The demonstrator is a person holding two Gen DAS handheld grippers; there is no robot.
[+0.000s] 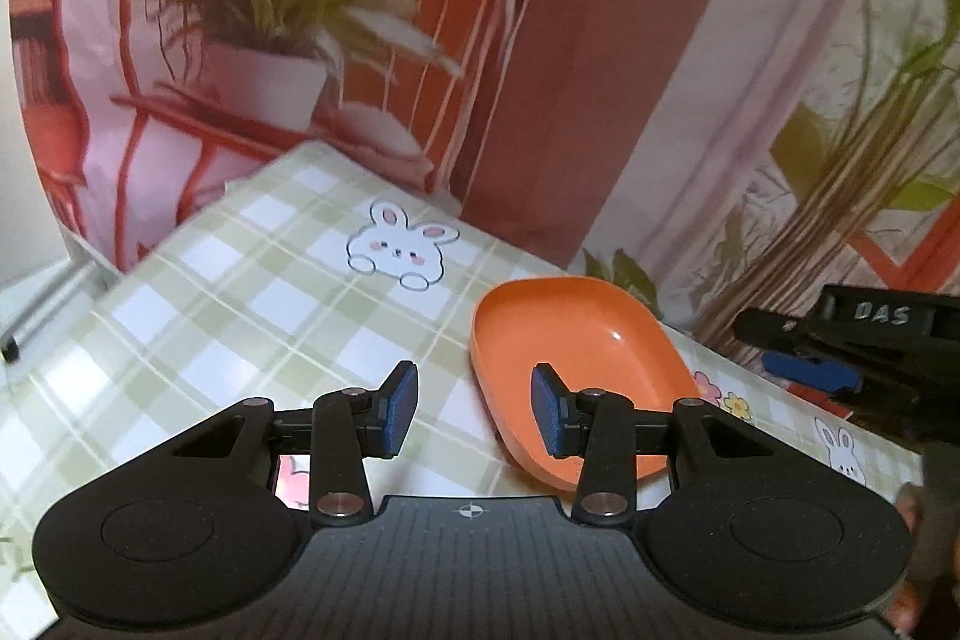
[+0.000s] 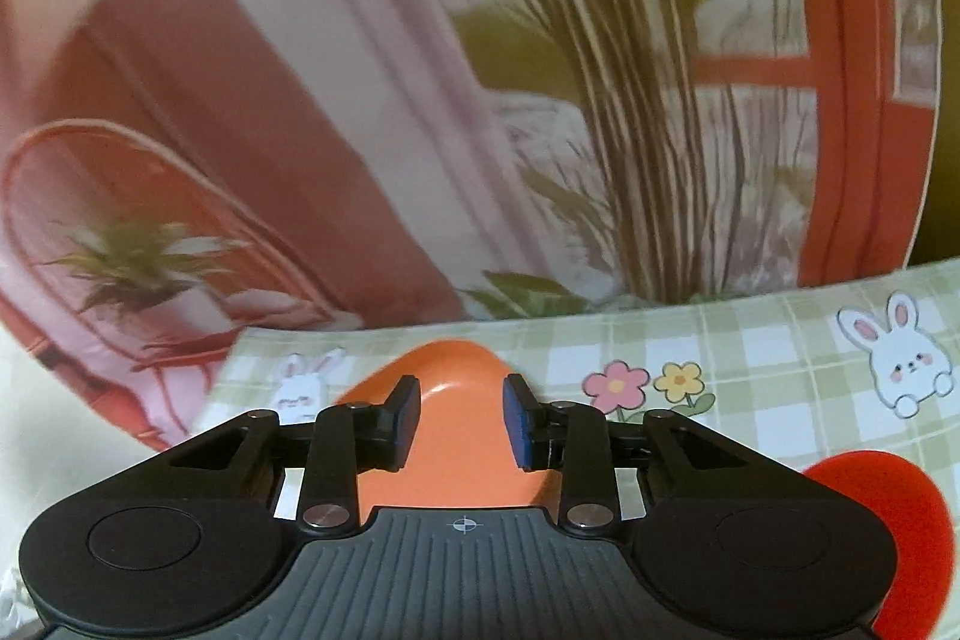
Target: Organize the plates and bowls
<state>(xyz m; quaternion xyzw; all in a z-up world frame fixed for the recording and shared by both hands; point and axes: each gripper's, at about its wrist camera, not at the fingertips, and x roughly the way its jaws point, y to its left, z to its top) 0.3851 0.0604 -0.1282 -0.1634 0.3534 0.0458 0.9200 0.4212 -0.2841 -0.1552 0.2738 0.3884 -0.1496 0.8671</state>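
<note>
Bowl [image 1: 576, 370] on table [image 1: 240, 316], ahead of both tools; plate [image 2: 888, 526] right of bowl.

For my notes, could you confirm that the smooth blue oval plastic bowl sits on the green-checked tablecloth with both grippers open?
Not quite: the smooth oval plastic bowl is orange, as the left wrist view shows. It does sit on the green-checked tablecloth, with left gripper and right gripper open.

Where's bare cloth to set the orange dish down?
Bare cloth lies left of the orange dish, around the bunny print. Right of the dish is crowded: the right gripper and a red plate.
</note>
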